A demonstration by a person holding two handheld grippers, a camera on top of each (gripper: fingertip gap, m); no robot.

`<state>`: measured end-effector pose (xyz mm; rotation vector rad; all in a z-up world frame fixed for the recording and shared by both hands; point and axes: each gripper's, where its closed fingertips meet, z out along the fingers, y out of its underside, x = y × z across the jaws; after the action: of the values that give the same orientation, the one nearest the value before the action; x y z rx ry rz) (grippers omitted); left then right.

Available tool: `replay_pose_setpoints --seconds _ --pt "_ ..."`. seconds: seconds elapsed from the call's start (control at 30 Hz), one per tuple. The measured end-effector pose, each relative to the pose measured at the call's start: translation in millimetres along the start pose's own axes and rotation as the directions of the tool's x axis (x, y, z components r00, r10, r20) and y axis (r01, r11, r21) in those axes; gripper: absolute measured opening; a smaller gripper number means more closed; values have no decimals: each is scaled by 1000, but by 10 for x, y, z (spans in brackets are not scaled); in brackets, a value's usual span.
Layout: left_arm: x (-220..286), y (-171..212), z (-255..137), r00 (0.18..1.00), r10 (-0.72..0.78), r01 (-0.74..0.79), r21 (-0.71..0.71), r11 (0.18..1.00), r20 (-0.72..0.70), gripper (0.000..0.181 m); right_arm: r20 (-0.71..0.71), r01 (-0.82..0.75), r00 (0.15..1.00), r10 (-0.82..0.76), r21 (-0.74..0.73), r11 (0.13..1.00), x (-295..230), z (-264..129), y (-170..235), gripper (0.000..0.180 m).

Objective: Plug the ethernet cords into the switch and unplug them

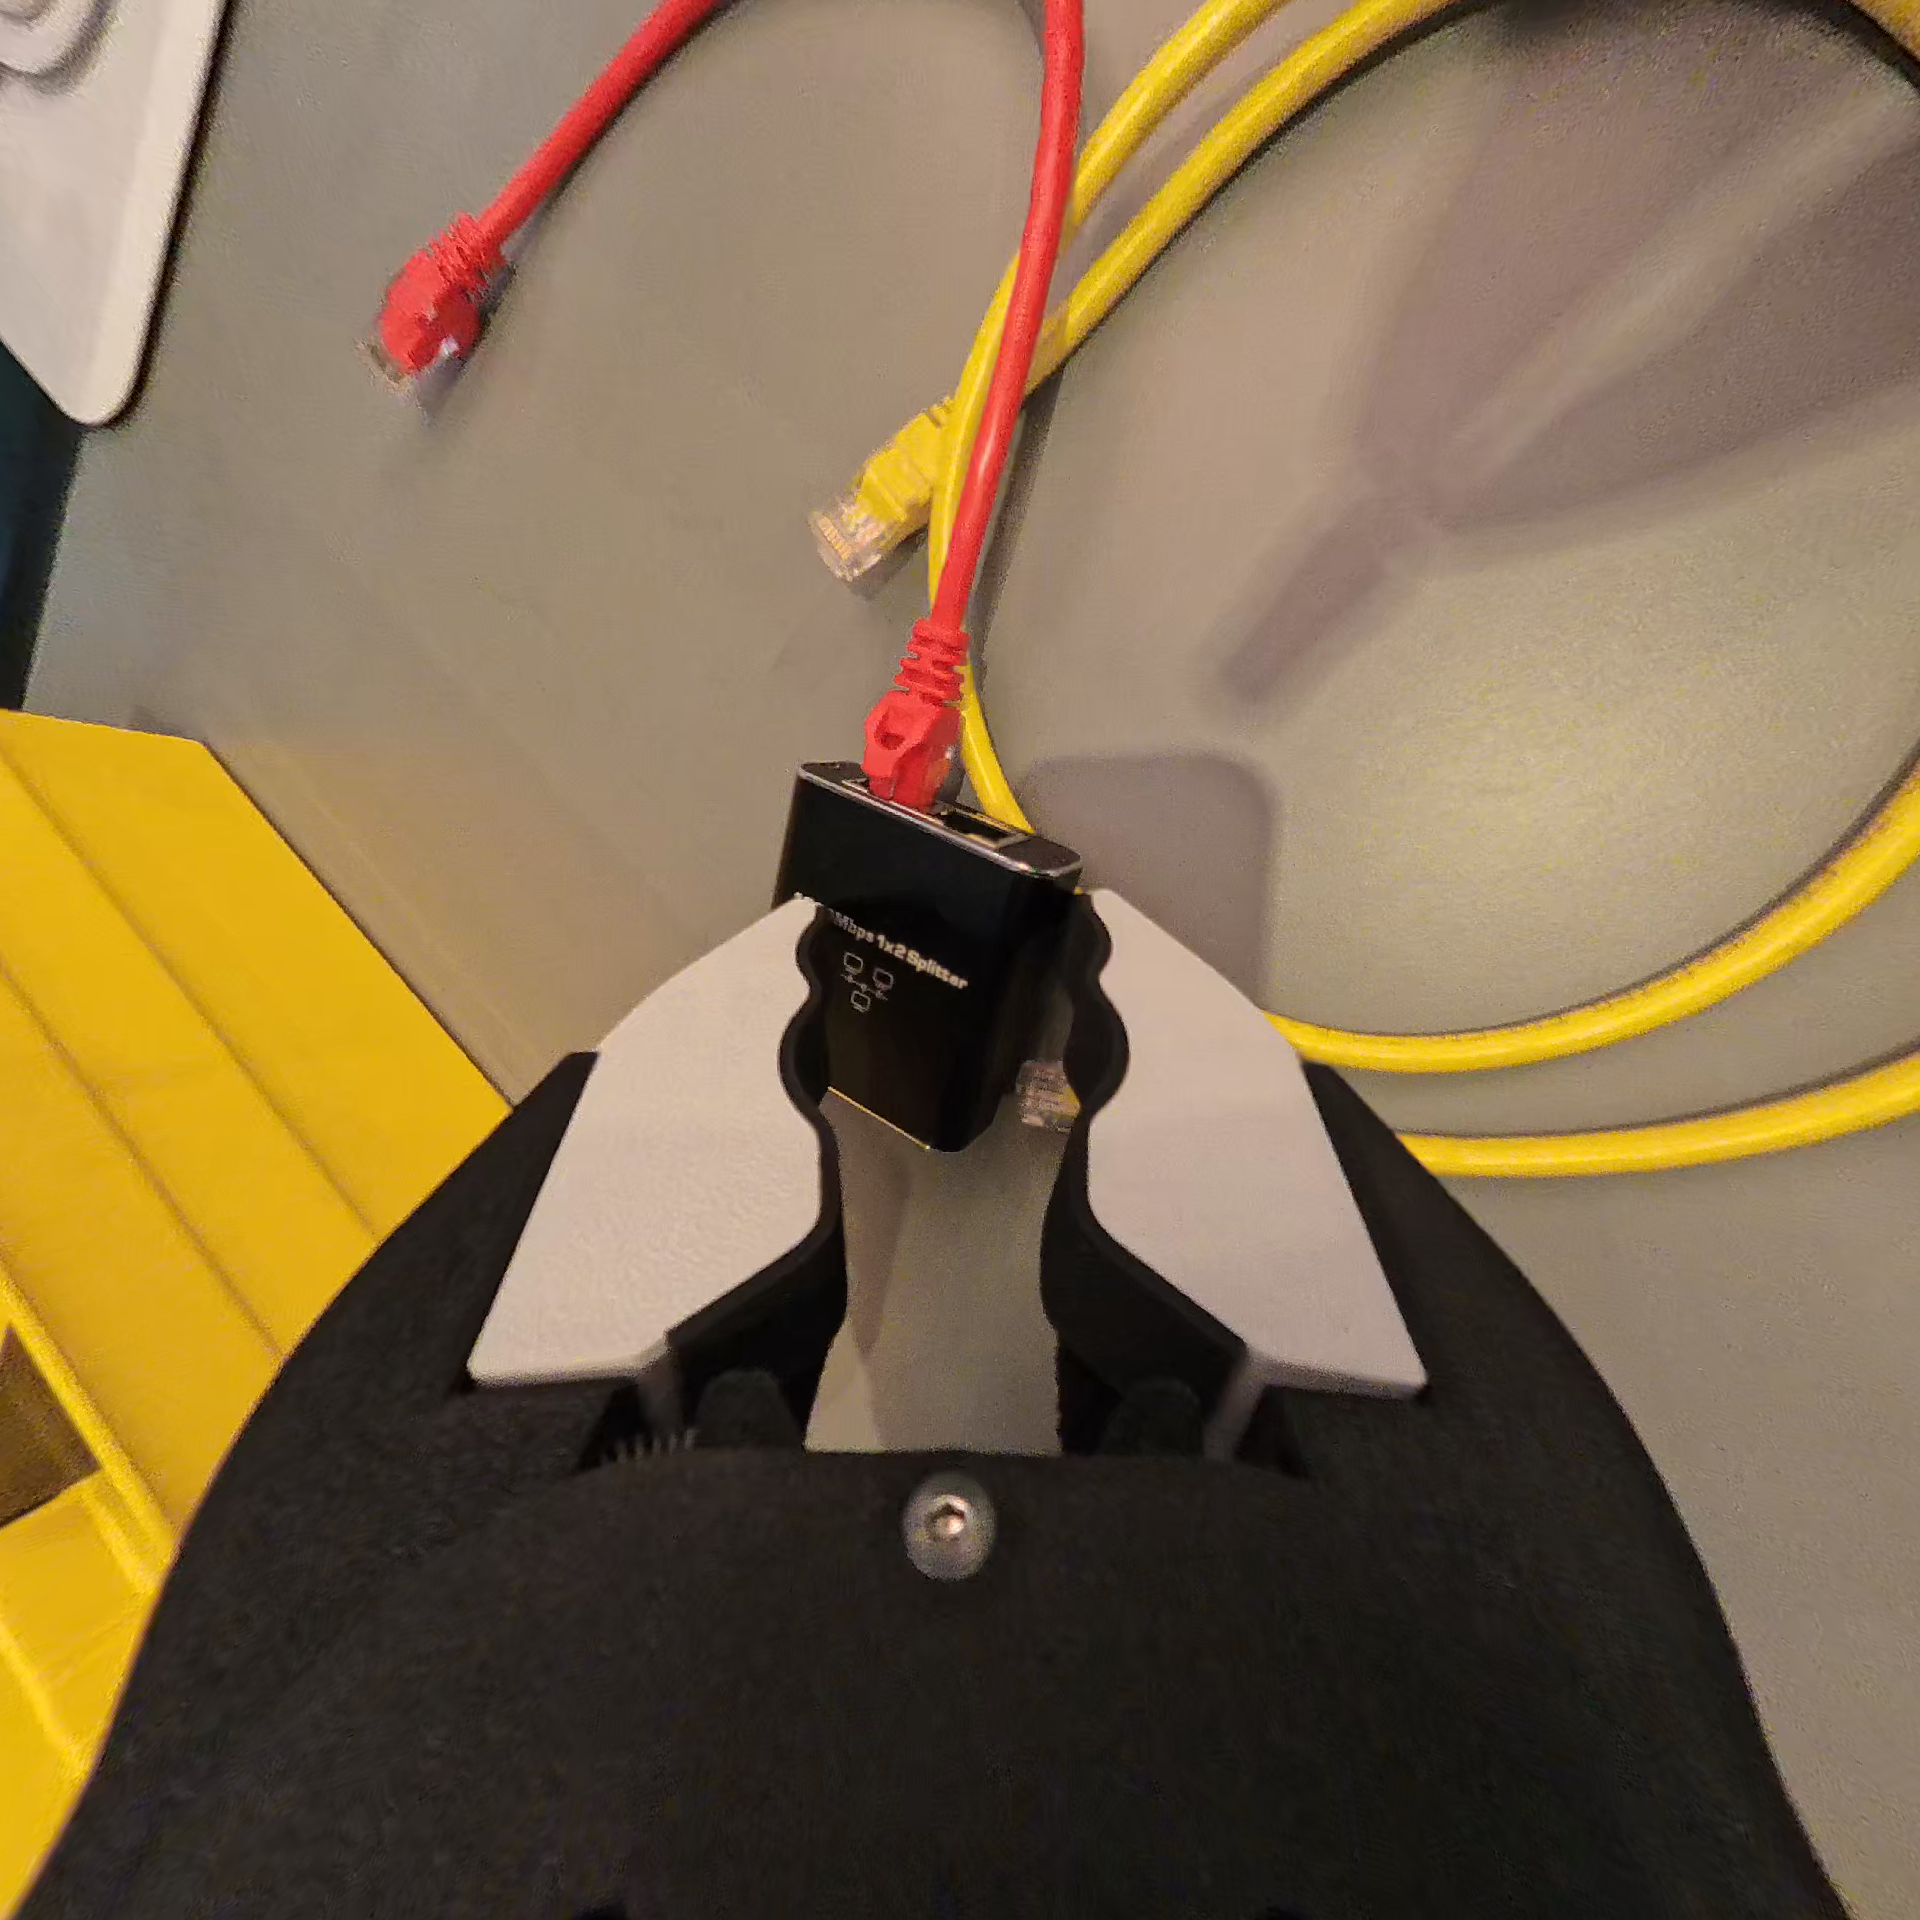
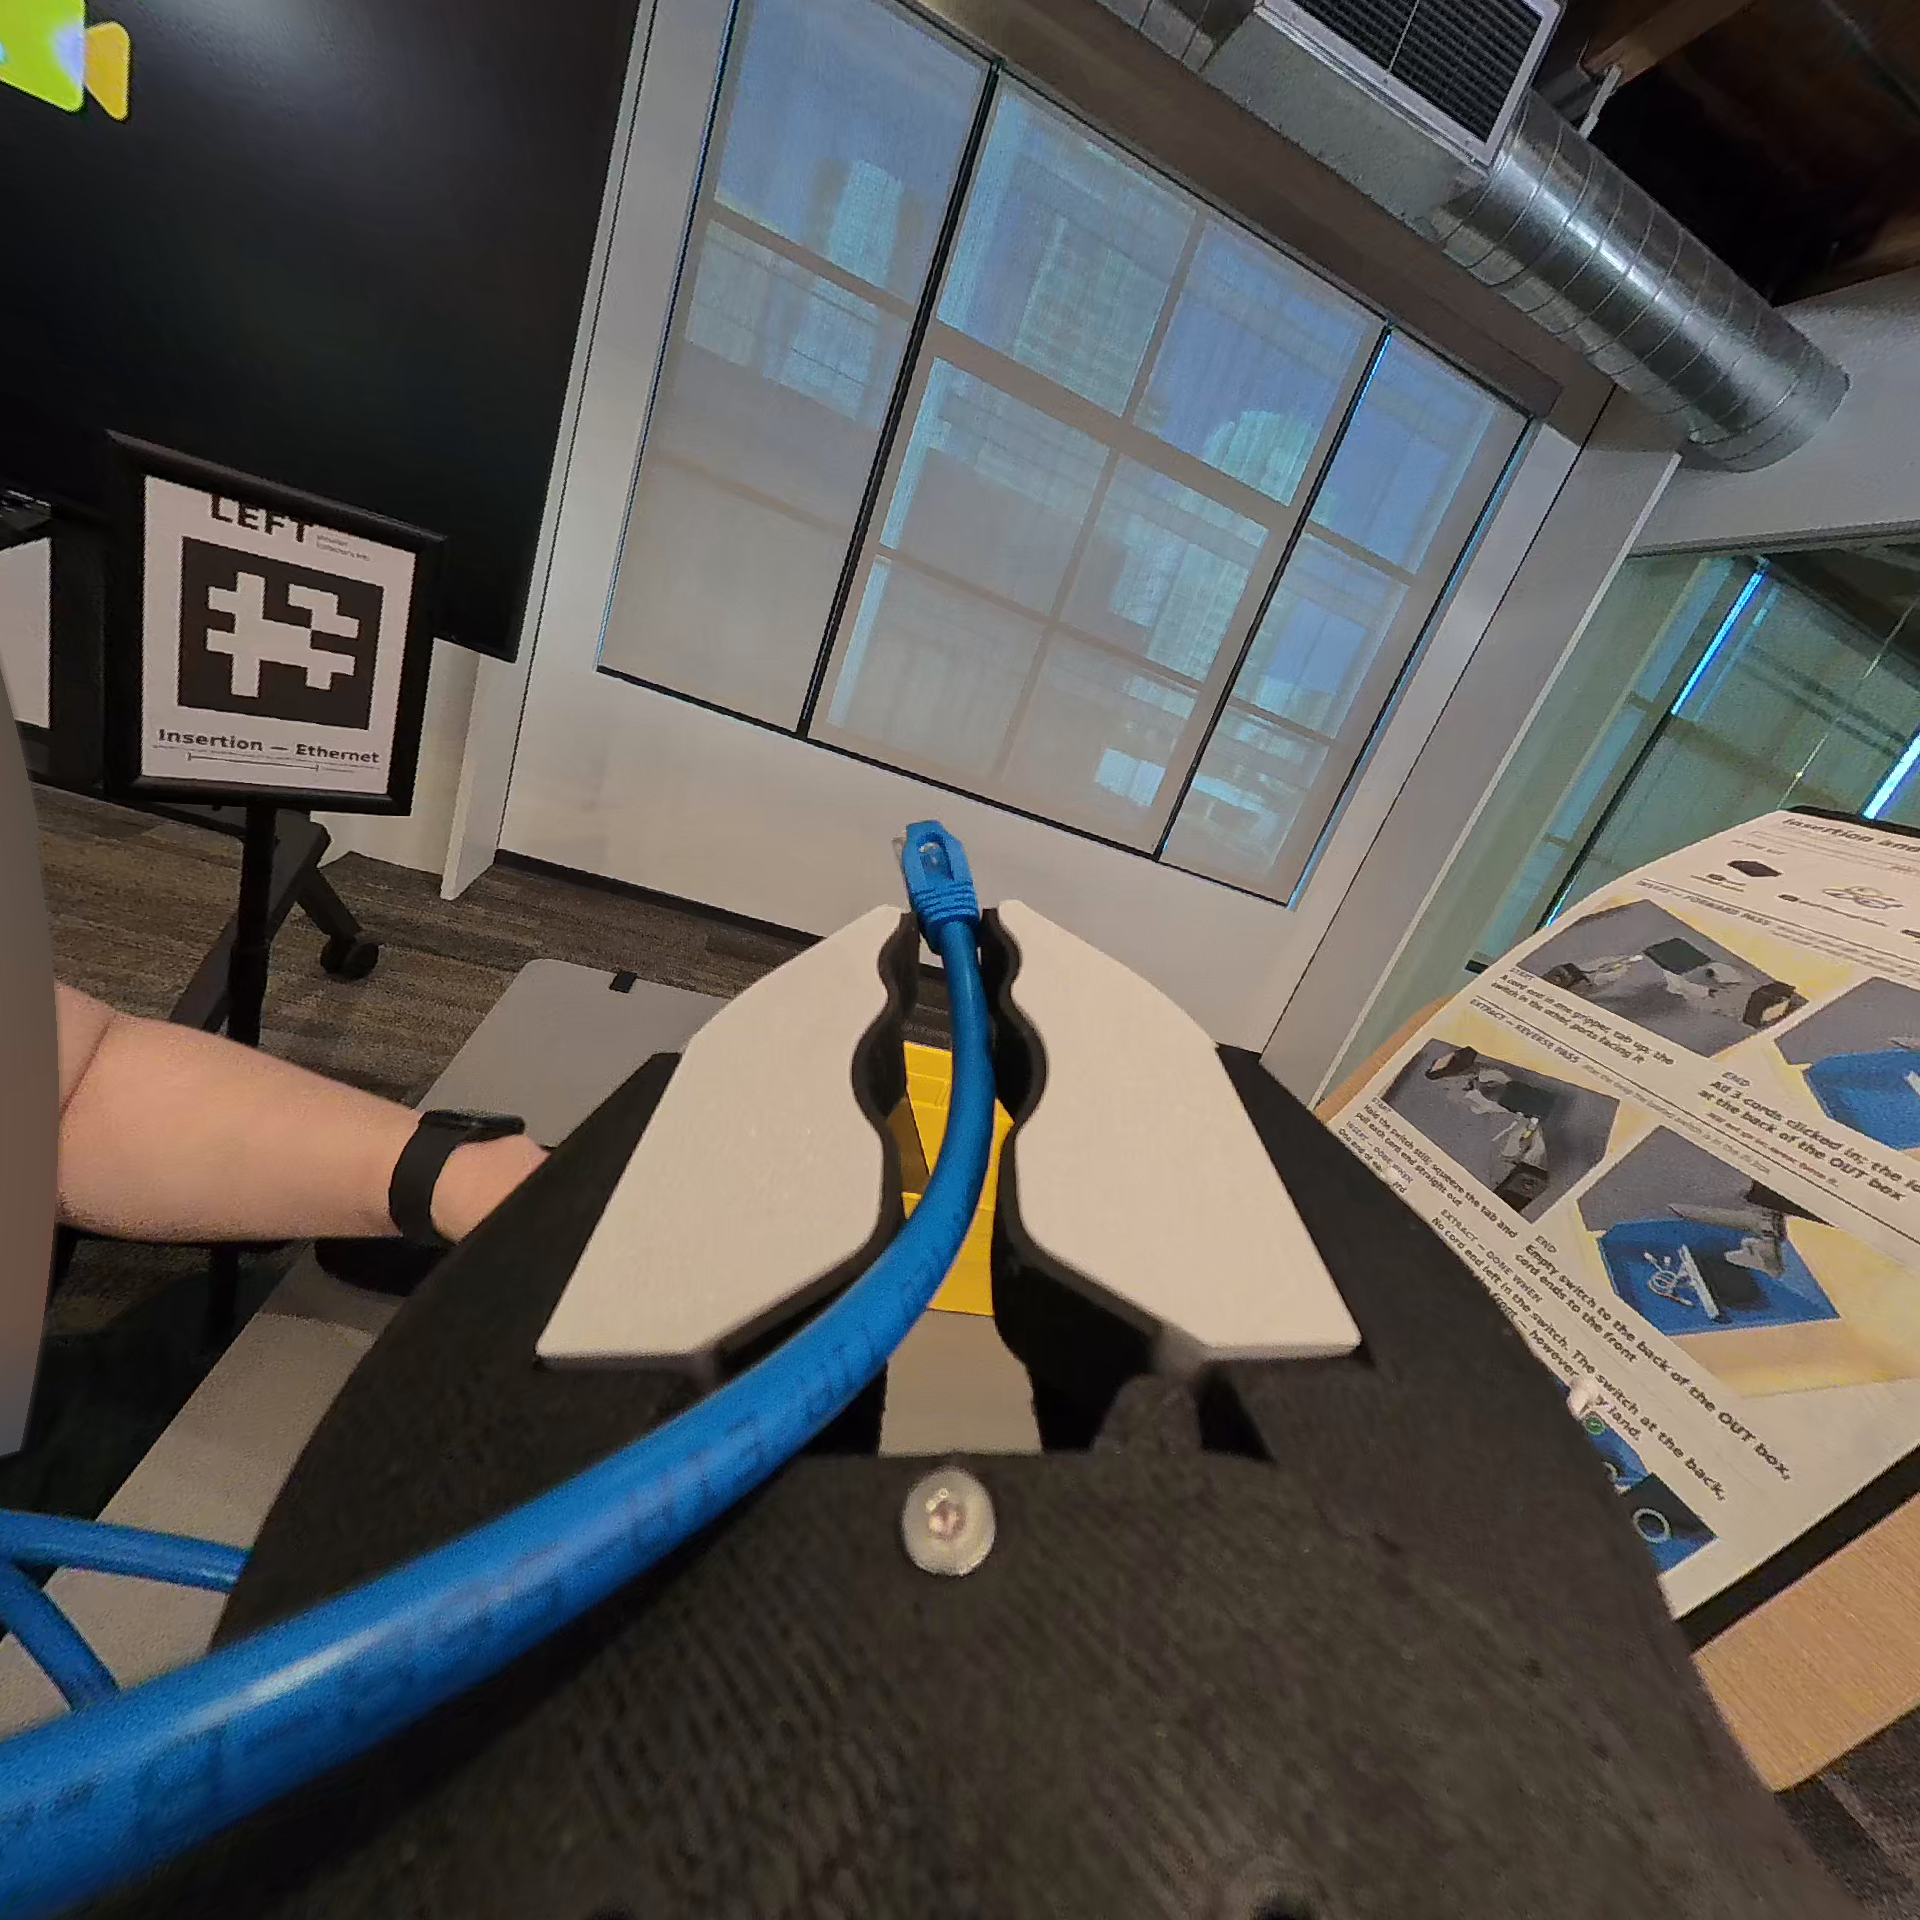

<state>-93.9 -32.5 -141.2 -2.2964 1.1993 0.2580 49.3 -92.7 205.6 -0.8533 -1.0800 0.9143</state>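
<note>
A grey table (image 1: 540,644) carries a yellow cord (image 1: 1558,1039) and a yellow box (image 1: 156,1039); windows (image 2: 1039,468) lie beyond. The left gripper (image 1: 940,1029) clamps the switch (image 1: 914,956), red cord (image 1: 1013,416) plugged in. The right gripper (image 2: 948,940) pinches the blue cord (image 2: 961,1060) below its plug

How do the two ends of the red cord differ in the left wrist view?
The plugged red connector sits in a port of the black switch, raised off the table in the left gripper; the loose red connector lies on the grey table. The plugged one's tip is hidden; the loose one's clear tip shows. Both have ribbed red boots.
</note>
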Motion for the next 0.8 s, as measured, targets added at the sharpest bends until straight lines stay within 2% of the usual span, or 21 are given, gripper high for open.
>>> replay_pose_setpoints --seconds 0.2,0.33,0.4,0.8 --pt "195 5 -150 984 30 -40 -50 998 -175 41 2 -2 1000 2 -4 1000 4 -15 4 12" --pt "393 -52 -294 933 -3 -18 -53 998 -360 41 5 -8 1000 8 -10 1000 6 -10 19 12" --pt "412 -49 -310 916 -15 -16 -76 997 -401 41 8 -6 1000 6 -12 1000 -3 -4 19 13" --pt "499 -65 -247 961 192 -199 -17 980 -201 40 8 1 1000 -1 -26 1000 -12 15 43 13"
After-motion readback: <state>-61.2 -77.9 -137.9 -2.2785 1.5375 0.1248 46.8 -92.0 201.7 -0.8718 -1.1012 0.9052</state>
